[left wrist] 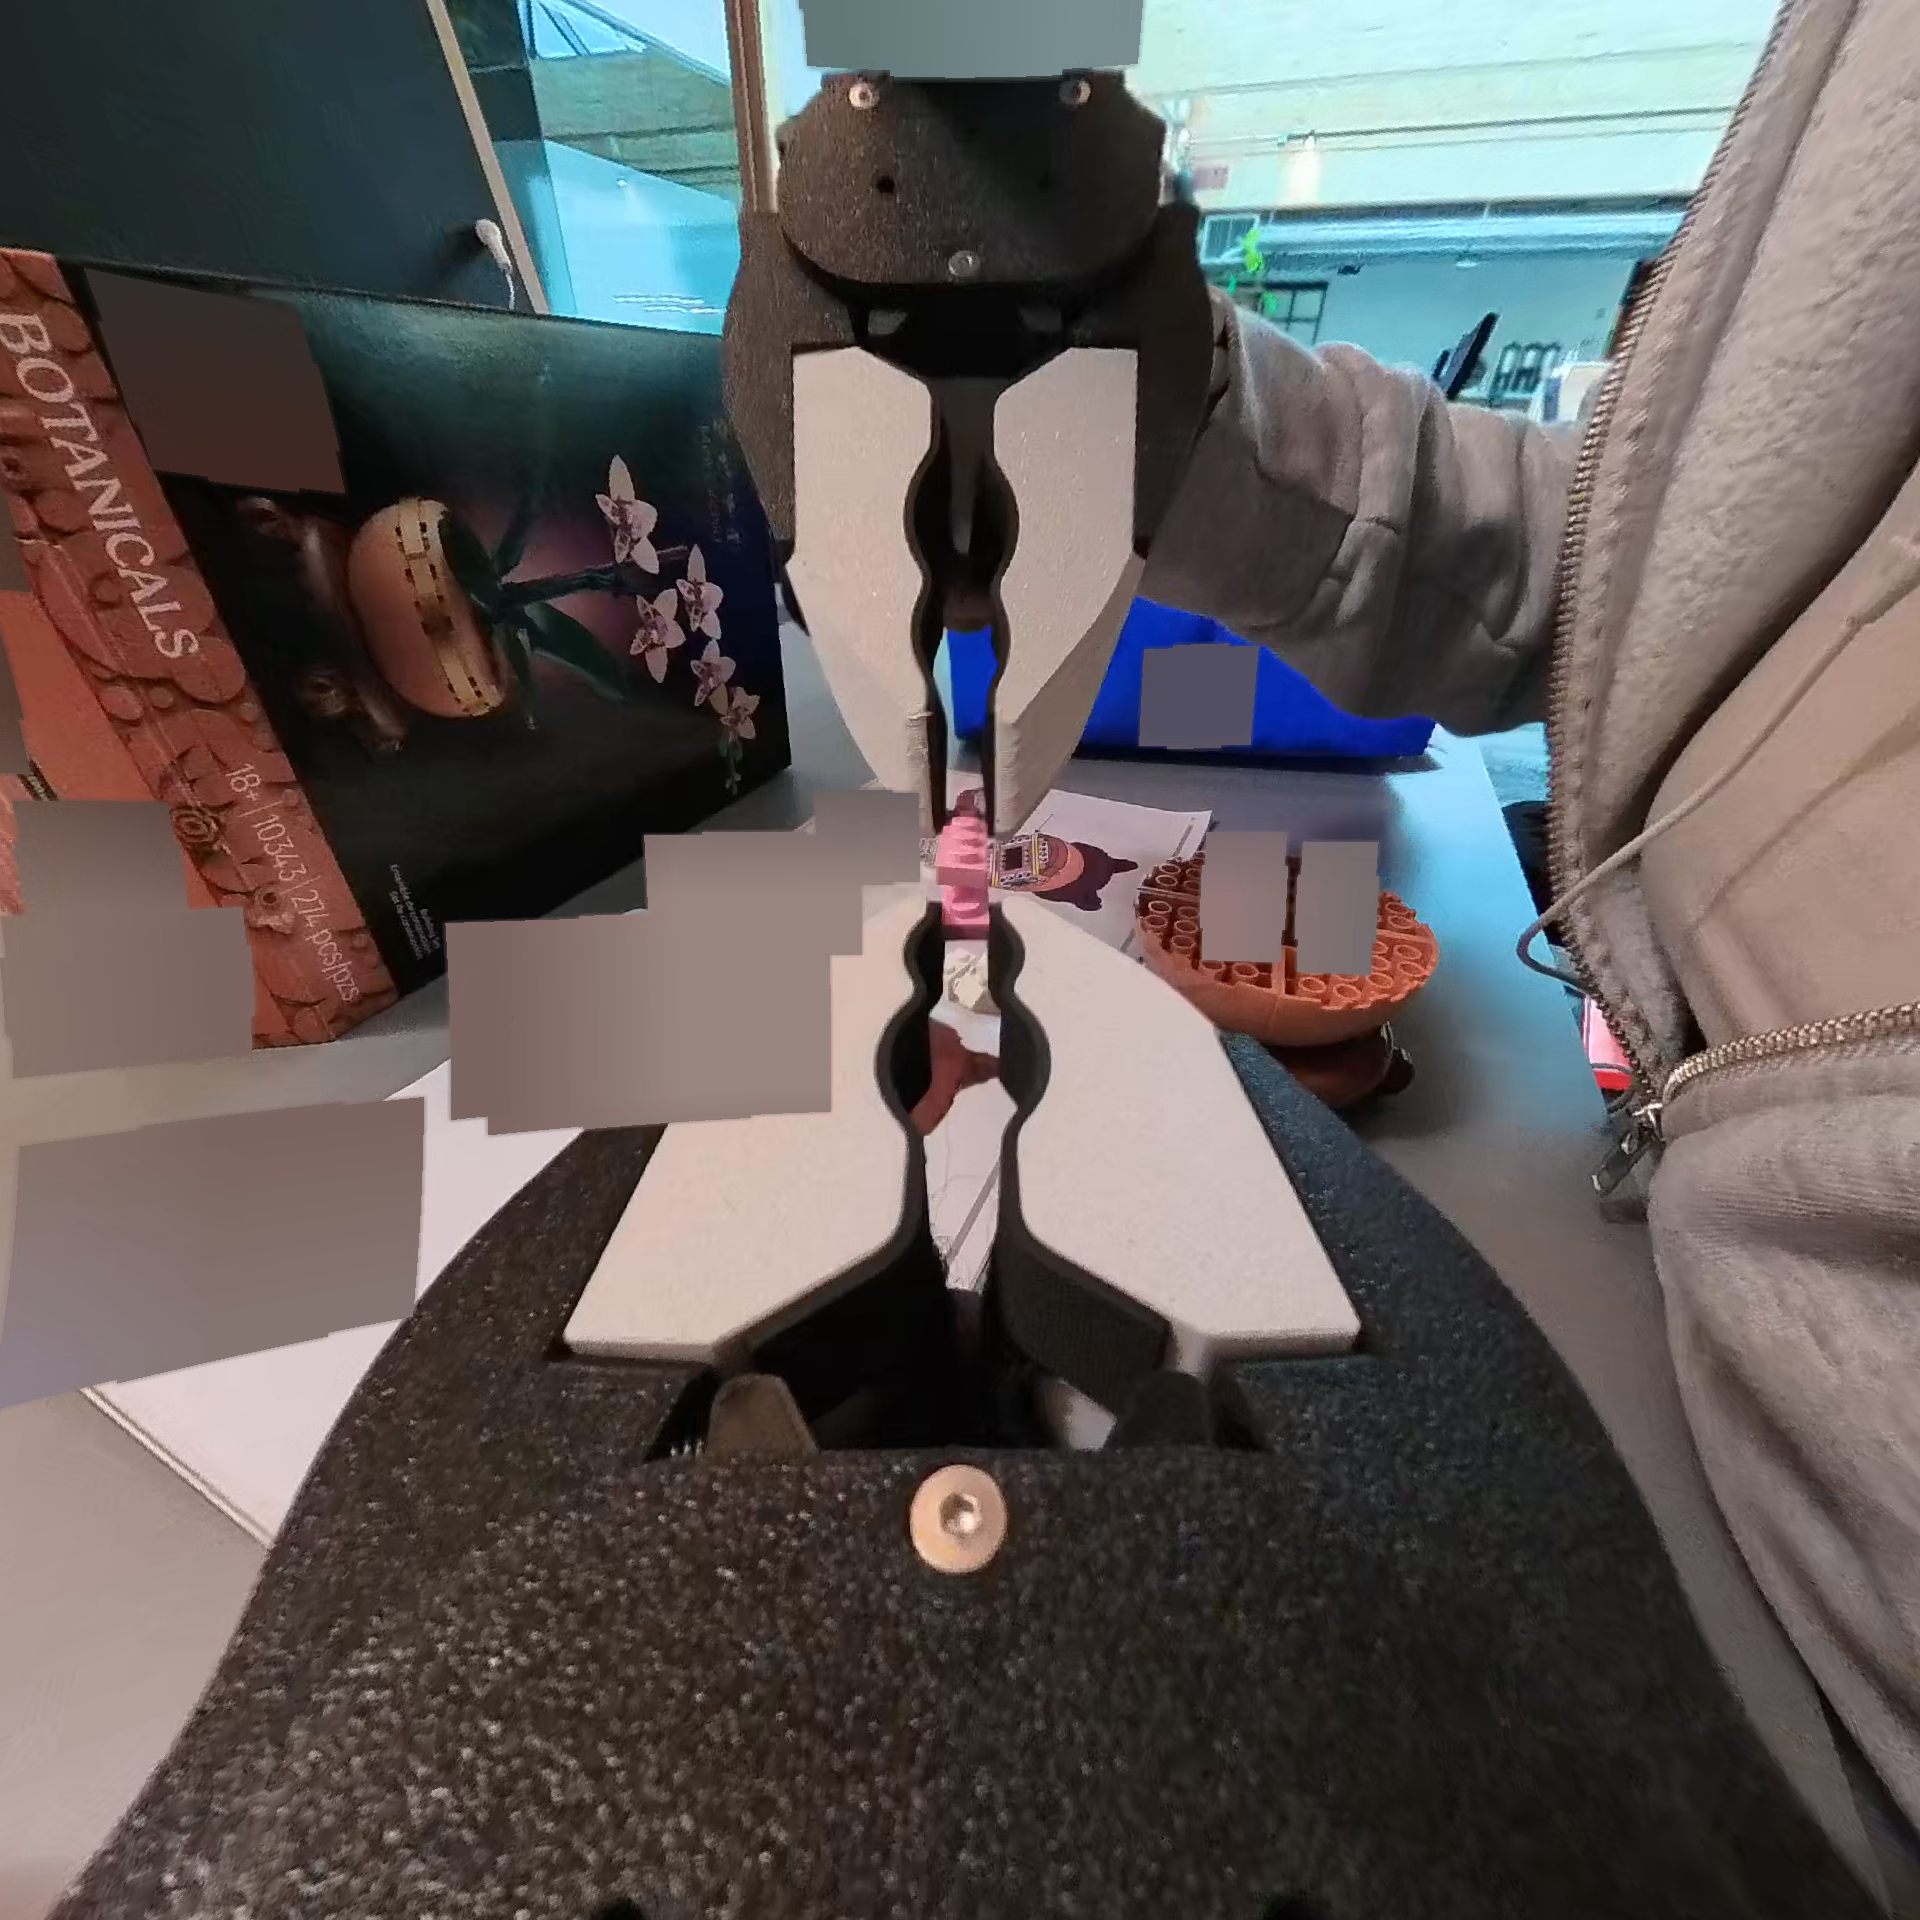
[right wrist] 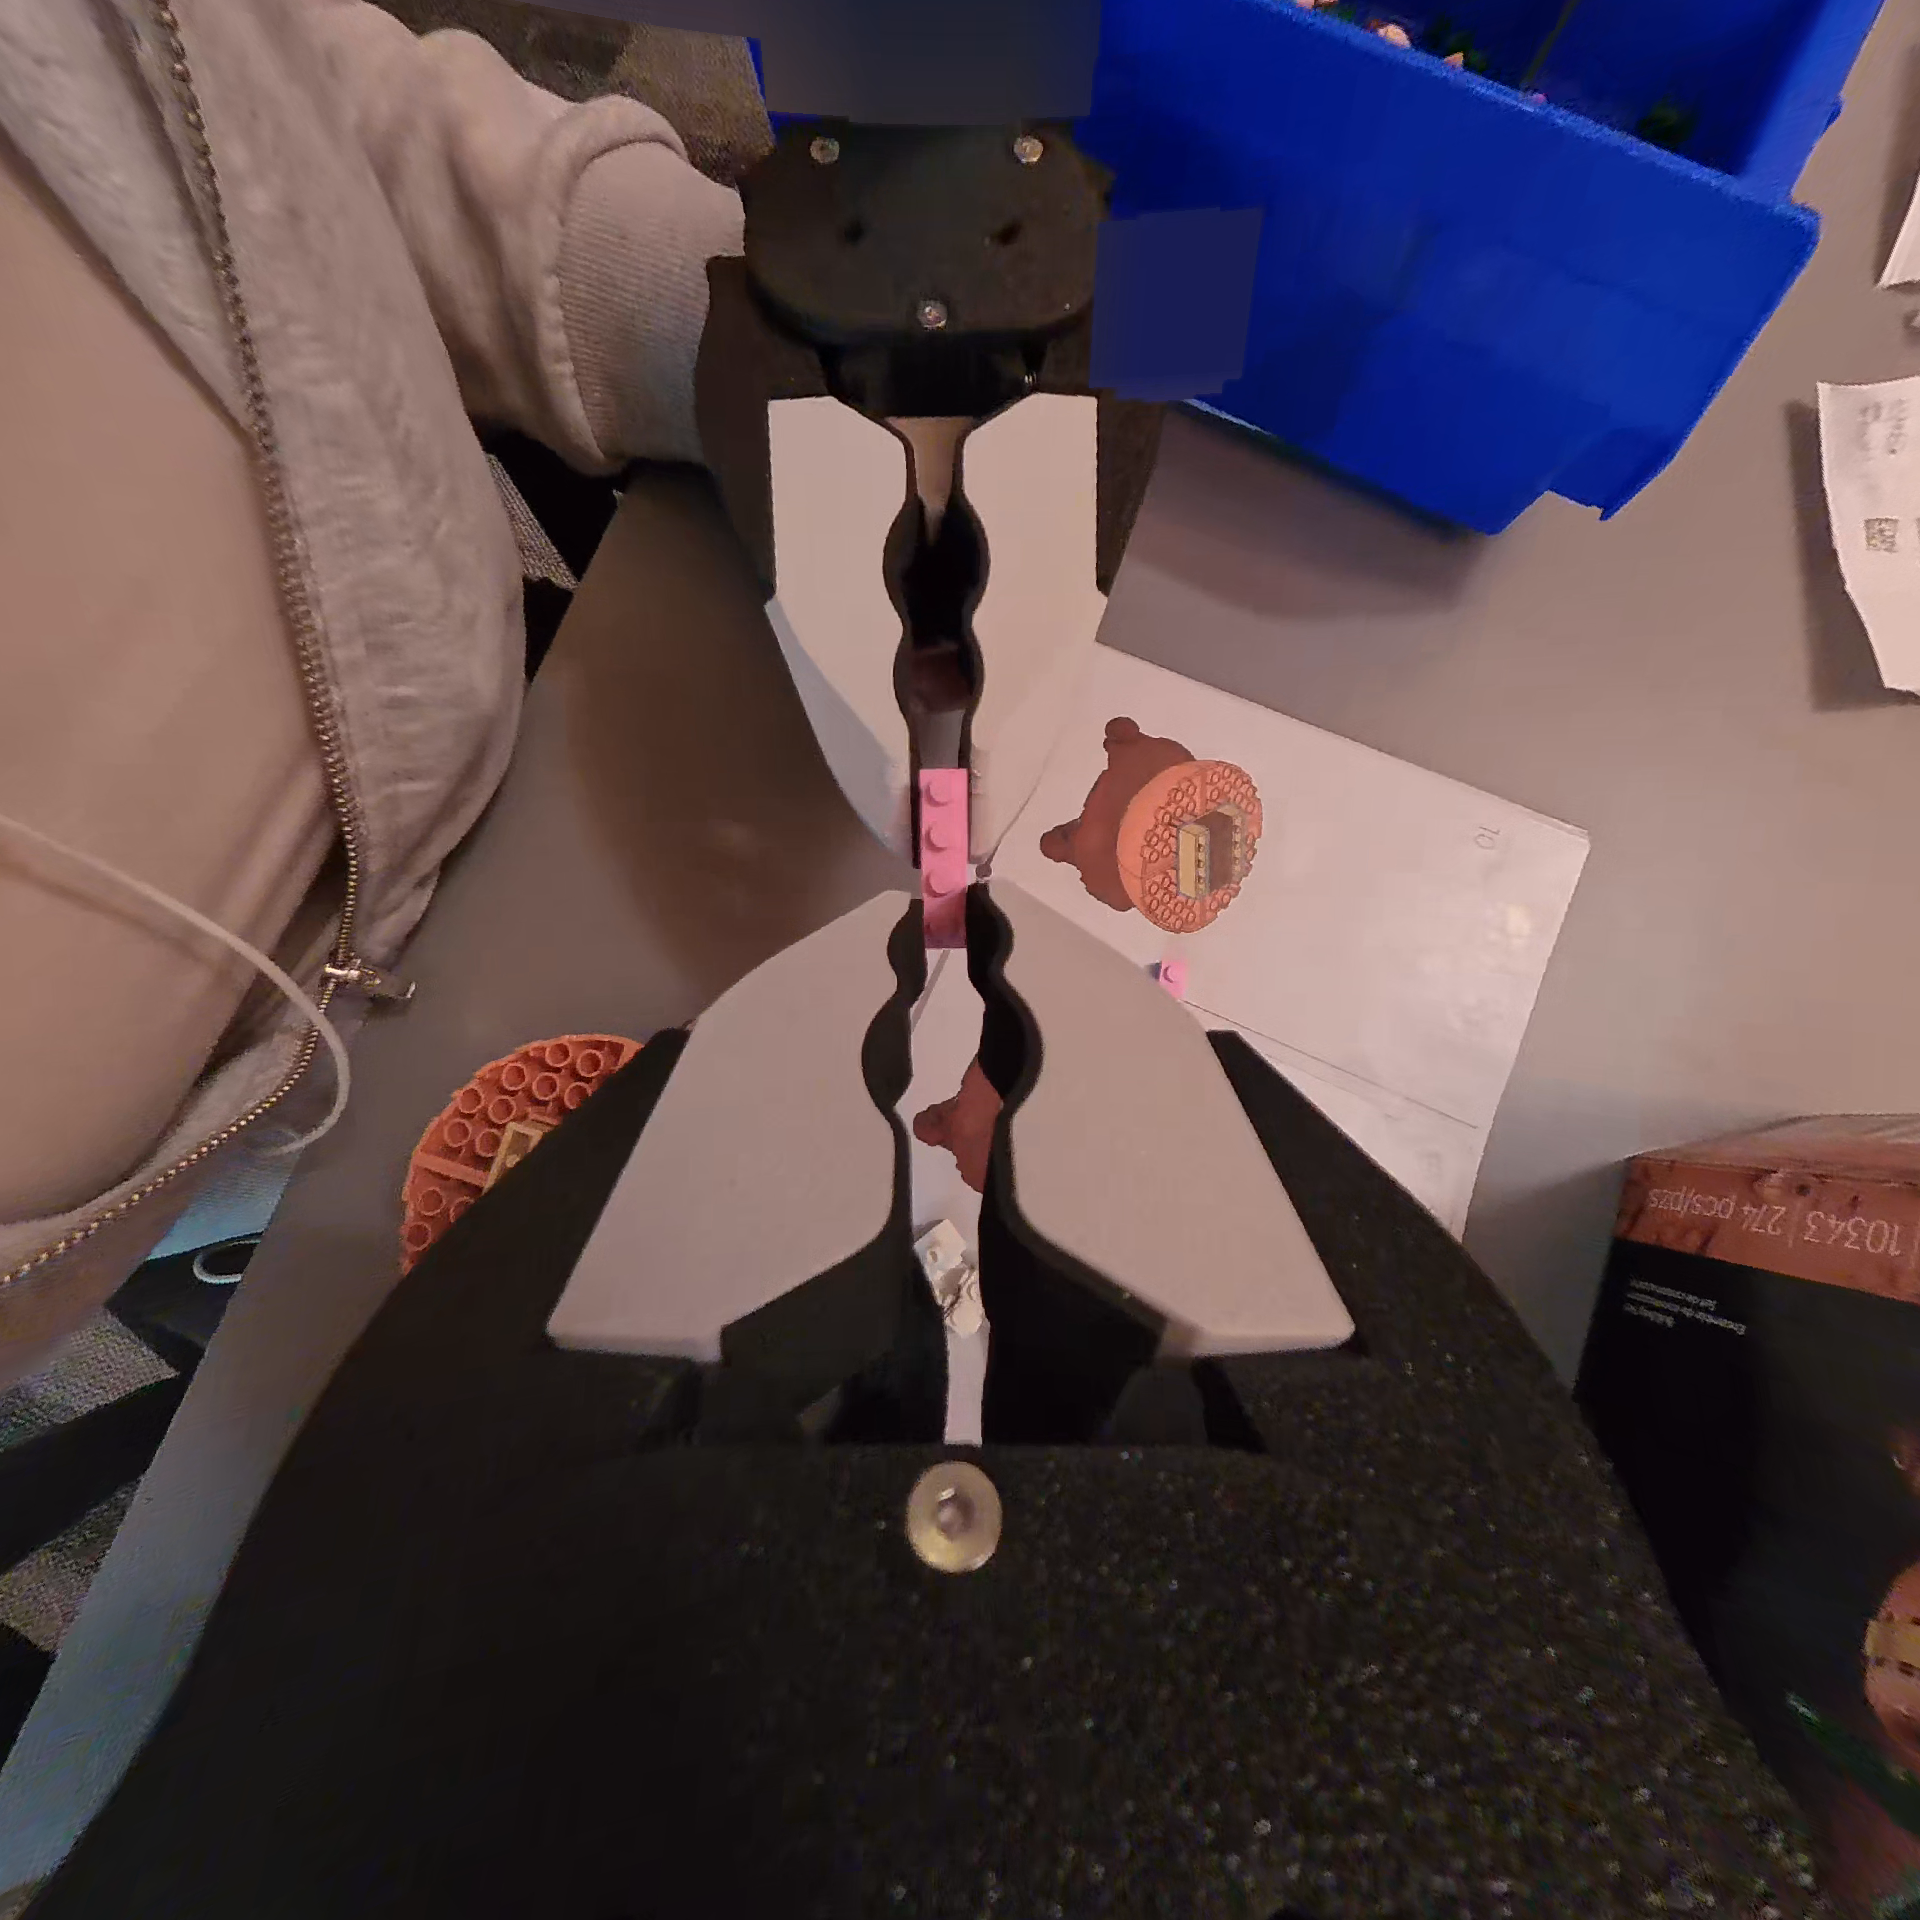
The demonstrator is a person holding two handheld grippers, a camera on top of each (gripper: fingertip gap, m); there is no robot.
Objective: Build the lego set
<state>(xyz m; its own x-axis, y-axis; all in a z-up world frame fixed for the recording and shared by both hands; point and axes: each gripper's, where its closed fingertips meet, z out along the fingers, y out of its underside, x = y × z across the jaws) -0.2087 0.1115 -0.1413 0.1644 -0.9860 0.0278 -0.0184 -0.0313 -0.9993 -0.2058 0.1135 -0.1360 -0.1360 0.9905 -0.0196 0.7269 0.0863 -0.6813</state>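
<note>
1. The pink brick (right wrist: 943, 858) sits at the centre of both wrist views, a narrow one-stud-wide piece with a row of studs facing my right camera. It hangs in the air above the table (right wrist: 1558, 644), pinched from both ends.
2. My right gripper (right wrist: 943, 914) is clenched on the near end of the pink brick; my left gripper (left wrist: 964, 914) is clamped on its other end, so the two tips meet nose to nose across it. In the left wrist view the same piece (left wrist: 961, 868) looks like two pink layers, though I cannot tell whether they are fully pressed together.
3. I judge it light, rigid and smooth-sided, so it can twist or pop out of flat pads. The long flat sides are the place to hold it, leaving studs and underside free; squeeze square rather than hard.
4. At 3 o'clock of the brick in the right view lies the open instruction booklet (right wrist: 1351, 883), printed with a picture of the round base.
5. The real round orange studded base (left wrist: 1340, 987) stands on the table at 3 o'clock in the left view, beside my zipped grey jacket (left wrist: 1714, 727).
6. A blue parts bin (right wrist: 1455, 312) sits at 1 o'clock in the right view.
7. The dark set box (left wrist: 468, 582) at 9 o'clock in the left view shows an orchid picture and carries printed lettering and numbers, which I leave unquoted.
</note>
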